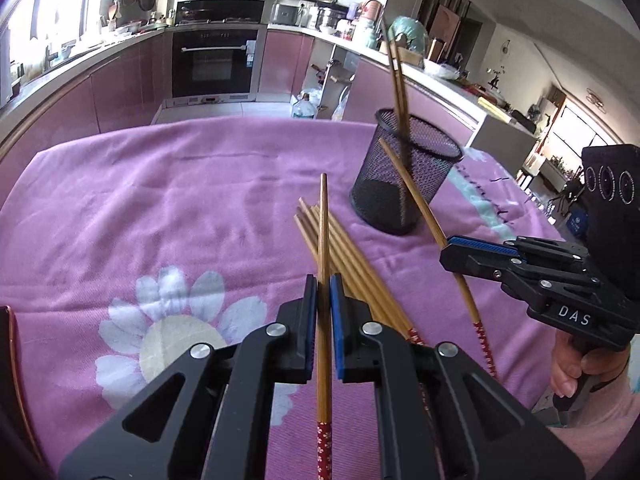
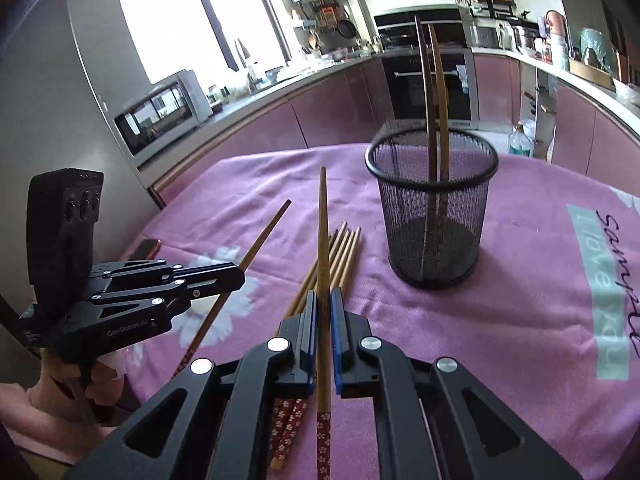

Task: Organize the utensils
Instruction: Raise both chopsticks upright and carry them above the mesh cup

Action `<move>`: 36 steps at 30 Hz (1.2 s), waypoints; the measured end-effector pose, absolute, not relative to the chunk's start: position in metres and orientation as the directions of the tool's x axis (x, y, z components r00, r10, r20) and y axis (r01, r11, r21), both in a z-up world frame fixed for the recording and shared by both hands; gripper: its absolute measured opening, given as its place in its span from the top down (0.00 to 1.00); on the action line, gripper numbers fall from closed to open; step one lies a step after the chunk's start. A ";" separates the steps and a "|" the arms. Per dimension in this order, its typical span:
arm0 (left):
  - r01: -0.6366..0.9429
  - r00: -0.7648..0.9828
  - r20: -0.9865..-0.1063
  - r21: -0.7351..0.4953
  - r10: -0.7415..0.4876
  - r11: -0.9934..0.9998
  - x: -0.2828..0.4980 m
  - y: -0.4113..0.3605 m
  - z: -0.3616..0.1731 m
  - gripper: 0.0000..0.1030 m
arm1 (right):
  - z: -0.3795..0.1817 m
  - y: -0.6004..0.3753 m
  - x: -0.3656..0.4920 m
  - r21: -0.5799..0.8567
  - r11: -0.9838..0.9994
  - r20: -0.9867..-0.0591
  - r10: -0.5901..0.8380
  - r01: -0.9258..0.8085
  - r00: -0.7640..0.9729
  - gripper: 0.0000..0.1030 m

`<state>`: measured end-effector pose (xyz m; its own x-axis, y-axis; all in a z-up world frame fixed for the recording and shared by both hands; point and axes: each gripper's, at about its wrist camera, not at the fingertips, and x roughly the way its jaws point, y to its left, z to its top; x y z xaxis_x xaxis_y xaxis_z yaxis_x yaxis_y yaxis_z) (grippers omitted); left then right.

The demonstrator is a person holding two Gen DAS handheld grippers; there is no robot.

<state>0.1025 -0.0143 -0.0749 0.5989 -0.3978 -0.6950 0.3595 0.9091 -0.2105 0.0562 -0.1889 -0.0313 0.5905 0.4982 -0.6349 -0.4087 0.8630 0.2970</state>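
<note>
Left wrist view: the left gripper (image 1: 324, 292) is clenched on one bamboo chopstick with a red patterned end (image 1: 323, 240), lifted over the loose bundle of bamboo chopsticks (image 1: 352, 264) lying on the pink flowered cloth (image 1: 160, 208). Beyond stands the black wire-mesh cup (image 1: 404, 176), two chopsticks upright inside.

Right wrist view: the right gripper (image 2: 324, 300) likewise pinches a single bamboo chopstick (image 2: 322, 232), near the cup (image 2: 434, 208).
</note>
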 end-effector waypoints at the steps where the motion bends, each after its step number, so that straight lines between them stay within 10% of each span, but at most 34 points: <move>1: 0.364 0.601 -0.689 -0.216 -0.406 0.906 0.101 -0.014 -0.071 0.93 | -0.029 -0.190 0.055 0.296 0.862 -0.630 0.499 -0.411 0.594 0.95; 36: 0.475 0.694 -0.454 -0.294 -0.559 0.829 0.077 -0.008 0.030 0.93 | 0.035 -0.227 0.046 0.264 0.873 -0.453 0.488 -0.411 0.746 0.95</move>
<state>0.0768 -0.0078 0.0296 0.6943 -0.5587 -0.4537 0.4751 0.8293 -0.2943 0.0457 -0.2270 0.0355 0.7460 0.4881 -0.4531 -0.4109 0.8727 0.2636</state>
